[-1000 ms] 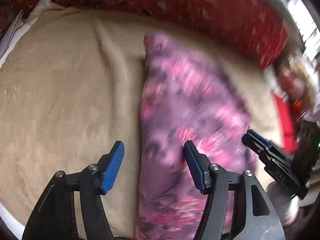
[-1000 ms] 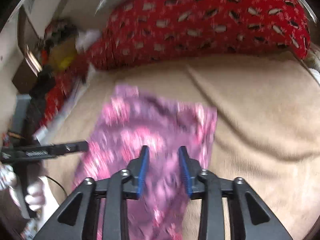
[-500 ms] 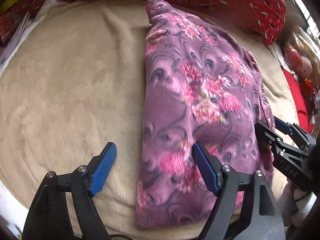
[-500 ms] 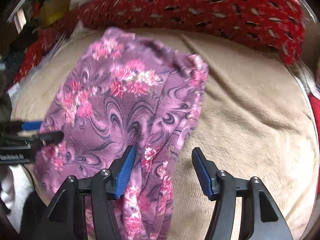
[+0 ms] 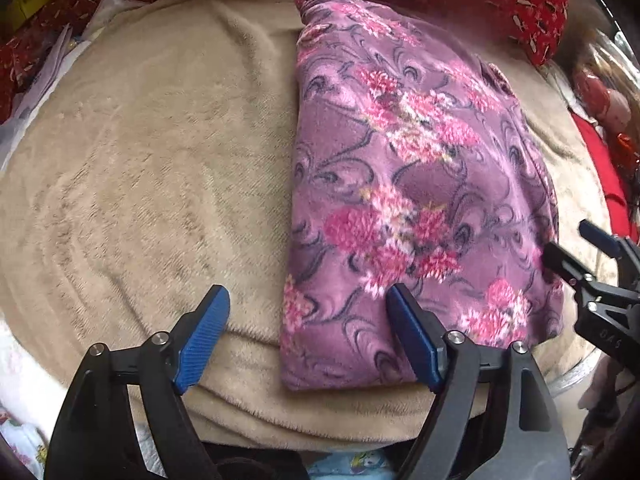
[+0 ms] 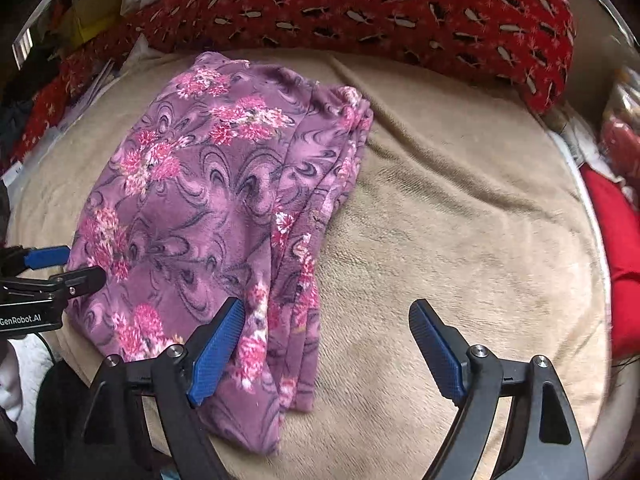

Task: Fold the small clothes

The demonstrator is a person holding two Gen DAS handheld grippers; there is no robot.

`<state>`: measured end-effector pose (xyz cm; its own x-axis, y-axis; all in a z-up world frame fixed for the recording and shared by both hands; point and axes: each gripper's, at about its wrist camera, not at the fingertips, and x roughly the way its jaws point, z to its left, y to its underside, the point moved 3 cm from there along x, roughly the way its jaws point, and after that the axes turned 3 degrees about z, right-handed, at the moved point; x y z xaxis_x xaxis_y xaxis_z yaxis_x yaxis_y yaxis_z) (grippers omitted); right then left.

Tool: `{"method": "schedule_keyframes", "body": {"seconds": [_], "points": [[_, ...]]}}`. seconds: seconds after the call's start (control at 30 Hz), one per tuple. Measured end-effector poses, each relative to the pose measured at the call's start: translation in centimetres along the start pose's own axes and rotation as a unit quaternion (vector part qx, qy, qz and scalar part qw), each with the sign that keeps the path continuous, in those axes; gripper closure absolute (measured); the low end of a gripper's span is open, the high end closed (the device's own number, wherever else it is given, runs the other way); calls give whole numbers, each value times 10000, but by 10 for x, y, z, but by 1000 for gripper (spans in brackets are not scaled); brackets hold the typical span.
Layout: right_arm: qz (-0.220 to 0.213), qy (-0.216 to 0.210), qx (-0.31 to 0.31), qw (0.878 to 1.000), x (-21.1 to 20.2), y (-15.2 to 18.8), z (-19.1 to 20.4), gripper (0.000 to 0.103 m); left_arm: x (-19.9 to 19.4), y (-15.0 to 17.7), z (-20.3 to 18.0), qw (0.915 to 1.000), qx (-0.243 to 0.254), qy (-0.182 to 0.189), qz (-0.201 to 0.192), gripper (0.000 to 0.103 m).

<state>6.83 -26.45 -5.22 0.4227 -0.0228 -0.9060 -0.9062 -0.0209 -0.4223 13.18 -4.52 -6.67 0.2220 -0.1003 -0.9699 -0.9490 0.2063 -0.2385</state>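
A purple fleece garment with pink flowers [image 5: 404, 184] lies folded flat on a beige blanket [image 5: 152, 168]; it also shows in the right wrist view [image 6: 216, 200]. My left gripper [image 5: 308, 324] is open and empty, over the garment's near left edge. My right gripper [image 6: 326, 340] is open and empty, over the garment's near right edge and the blanket. The right gripper's fingers [image 5: 576, 264] show at the garment's right side in the left wrist view. The left gripper's fingers [image 6: 56, 268] show at its left side in the right wrist view.
A red patterned cushion [image 6: 380, 12] runs along the far side of the blanket [image 6: 460, 208]. Red cloth [image 6: 612, 232] and clutter lie at the right. Papers and bags [image 5: 48, 60] sit at the far left. The blanket's near edge drops off below the grippers.
The right gripper opened wide and let go of the garment. The garment came down and now lies flat and folded. Both grippers drew back toward its near edge.
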Motion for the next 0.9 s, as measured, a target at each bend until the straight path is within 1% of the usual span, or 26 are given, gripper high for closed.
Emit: {"method": "schedule_keyframes", "body": {"seconds": [0.07, 0.2, 0.27, 0.3, 0.4, 0.5, 0.63, 0.9], "points": [[-52, 72, -40, 10000, -11, 7, 4, 17, -7, 5, 1, 9997, -49, -99, -198, 22], [-140, 112, -10, 9998, -26, 9, 4, 17, -13, 11, -7, 9988, -61, -323, -371, 22], [-193, 126, -8, 9997, -31, 10, 3, 17, -18, 19, -9, 9980, -50, -440, -441, 22], [-232, 130, -3, 9996, -34, 10, 3, 17, -23, 32, -12, 9977, -46, -485, -463, 22], [-404, 93, 45, 9991, -45, 17, -1, 16, -31, 42, -20, 9967, 17, -599, -547, 22], [-532, 91, 137, 9984, -55, 27, -6, 16, -38, 53, -28, 9958, 90, -645, -641, 22], [-639, 209, 165, 9976, -64, 40, -14, 16, -45, 67, -39, 9947, 261, -676, -733, 22], [-649, 85, 365, 9972, -75, 58, -24, 15, -51, 73, -50, 9935, 582, -588, -781, 22]]}}
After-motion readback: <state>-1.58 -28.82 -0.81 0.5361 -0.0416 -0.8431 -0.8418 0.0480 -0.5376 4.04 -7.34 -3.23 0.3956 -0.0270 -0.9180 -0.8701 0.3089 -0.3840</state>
